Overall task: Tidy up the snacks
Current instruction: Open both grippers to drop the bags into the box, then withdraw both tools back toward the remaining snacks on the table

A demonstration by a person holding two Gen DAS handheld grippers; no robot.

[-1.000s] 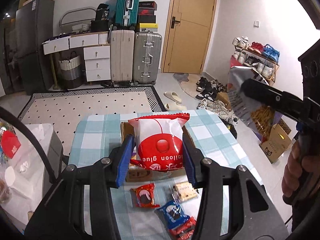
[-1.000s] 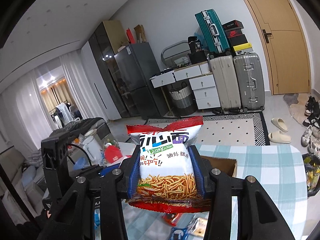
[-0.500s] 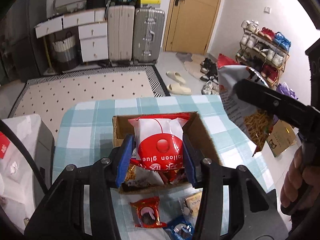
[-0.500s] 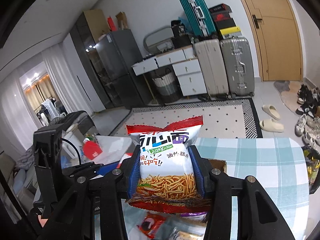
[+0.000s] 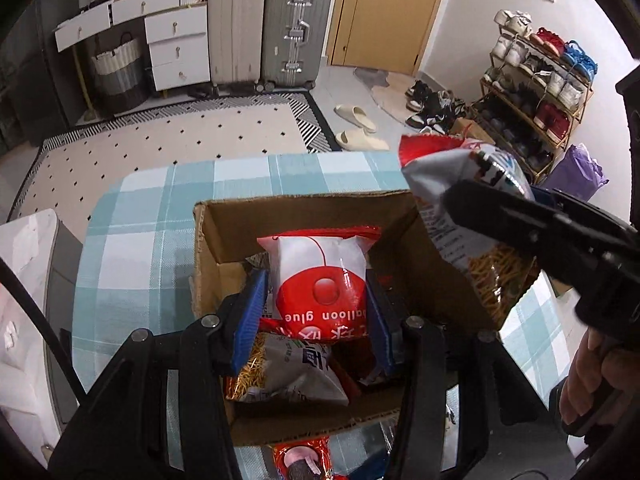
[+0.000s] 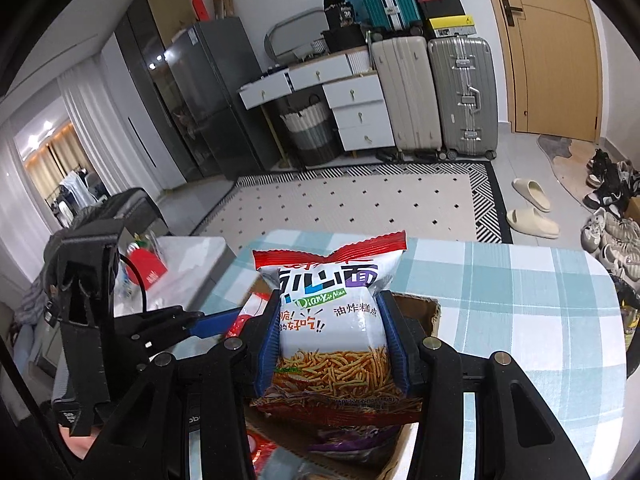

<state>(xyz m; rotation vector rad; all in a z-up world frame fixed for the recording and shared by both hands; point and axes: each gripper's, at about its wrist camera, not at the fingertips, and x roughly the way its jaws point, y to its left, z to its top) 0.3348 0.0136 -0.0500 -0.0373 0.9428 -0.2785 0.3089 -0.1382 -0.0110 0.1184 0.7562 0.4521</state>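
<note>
My left gripper (image 5: 316, 304) is shut on a red and white "balloon glue" snack bag (image 5: 322, 280) and holds it inside the open cardboard box (image 5: 304, 216) on the checked tablecloth. Another noodle snack bag (image 5: 292, 376) lies in the box below it. My right gripper (image 6: 332, 340) is shut on a white and red noodle snack bag (image 6: 330, 320) and holds it over the box's right side; it also shows in the left wrist view (image 5: 472, 208). The left gripper shows in the right wrist view (image 6: 192, 326).
Small red snack packets (image 5: 300, 460) lie on the table in front of the box. The blue checked table (image 6: 520, 300) extends to the right. A white side table (image 5: 24, 280) stands left. Suitcases (image 5: 296, 28), drawers and a shoe rack (image 5: 536, 92) line the room.
Both grippers have moved forward and down toward the box. The balloon glue bag has gone from above the table into the box; the noodle bag has come over the box's right edge.
</note>
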